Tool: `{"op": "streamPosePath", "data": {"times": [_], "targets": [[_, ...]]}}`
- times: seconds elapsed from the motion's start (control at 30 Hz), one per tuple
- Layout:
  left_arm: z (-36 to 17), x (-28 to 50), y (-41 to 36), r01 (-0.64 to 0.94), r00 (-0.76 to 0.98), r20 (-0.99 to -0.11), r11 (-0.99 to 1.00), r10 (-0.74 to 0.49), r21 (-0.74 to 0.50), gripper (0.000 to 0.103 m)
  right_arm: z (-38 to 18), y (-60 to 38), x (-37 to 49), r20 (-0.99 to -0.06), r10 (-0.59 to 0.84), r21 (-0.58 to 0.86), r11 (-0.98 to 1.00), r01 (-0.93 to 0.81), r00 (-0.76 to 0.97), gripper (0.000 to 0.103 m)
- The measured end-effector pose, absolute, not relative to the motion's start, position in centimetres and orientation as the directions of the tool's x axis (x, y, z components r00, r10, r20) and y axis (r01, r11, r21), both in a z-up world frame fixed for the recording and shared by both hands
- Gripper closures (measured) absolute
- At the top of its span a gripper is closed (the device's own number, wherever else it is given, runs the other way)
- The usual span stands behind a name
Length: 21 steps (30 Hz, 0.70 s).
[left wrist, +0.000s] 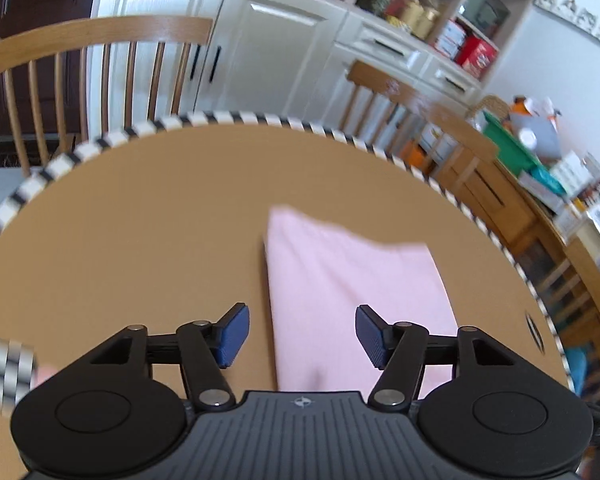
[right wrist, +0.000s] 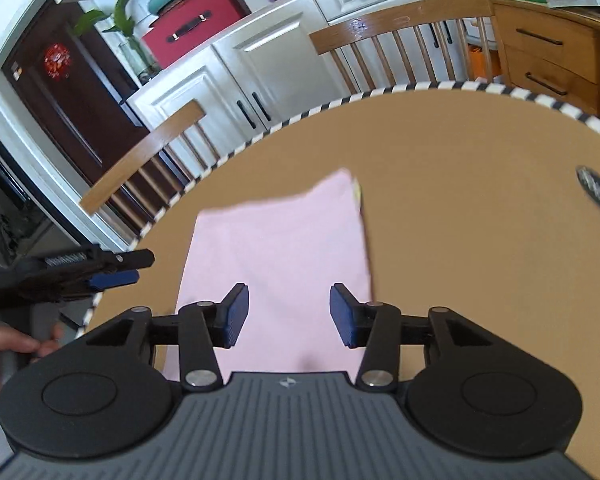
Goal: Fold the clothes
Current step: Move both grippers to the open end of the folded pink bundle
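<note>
A pink folded cloth (left wrist: 348, 280) lies flat on the round brown table (left wrist: 140, 220). It also shows in the right wrist view (right wrist: 276, 248), with a small yellowish tag at its far right corner. My left gripper (left wrist: 302, 336) is open and empty, above the cloth's near left edge. My right gripper (right wrist: 287, 314) is open and empty, above the cloth's near end. The left gripper also shows from the side in the right wrist view (right wrist: 112, 276), held by a hand at the table's left edge.
The table has a black-and-white striped rim (left wrist: 204, 118). Wooden chairs (left wrist: 96, 64) (right wrist: 404, 40) stand at the far side. White cabinets (left wrist: 268, 48), a wooden sideboard (right wrist: 548, 52) and cluttered shelves stand behind. A dark oval mark (right wrist: 598, 194) is on the table at right.
</note>
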<state>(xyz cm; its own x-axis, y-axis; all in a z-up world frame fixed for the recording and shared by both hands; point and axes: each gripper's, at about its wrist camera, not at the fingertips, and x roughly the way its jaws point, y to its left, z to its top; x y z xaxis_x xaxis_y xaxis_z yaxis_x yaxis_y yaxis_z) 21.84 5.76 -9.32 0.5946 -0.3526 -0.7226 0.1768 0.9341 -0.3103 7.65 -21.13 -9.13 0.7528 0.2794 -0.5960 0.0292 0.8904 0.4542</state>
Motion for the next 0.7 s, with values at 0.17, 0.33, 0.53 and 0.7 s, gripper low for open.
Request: {"op": "streamPosePath", "data": {"times": [0.17, 0.33, 0.53, 0.7], "targets": [[-10.8, 14.9, 5.3, 0.223, 0.507, -0.781, 0.931, -0.364, -0.289, 0.039, -10.6, -18.5, 3.8, -0.631, 0.266, 0.480, 0.872, 0.097, 0.729, 0.058], [-11.0, 13.0, 5.2, 0.328, 0.424, -0.807, 0.900, -0.412, -0.288, 0.034, -9.7, -16.4, 1.4, -0.629, 0.221, 0.508, 0.843, 0.179, 0.745, 0.034], [-9.4, 15.4, 7.4, 0.550, 0.363, -0.808, 0.806, -0.465, -0.217, 0.021, -9.5, -14.4, 0.4, -0.674, 0.071, 0.544, 0.721, 0.429, 0.735, 0.022], [-8.4, 19.4, 9.9, 0.668, 0.265, -0.825, 0.712, -0.499, -0.217, 0.020, -12.0, -11.0, -1.6, -0.654, -0.061, 0.628, 0.513, 0.585, 0.754, 0.023]]}}
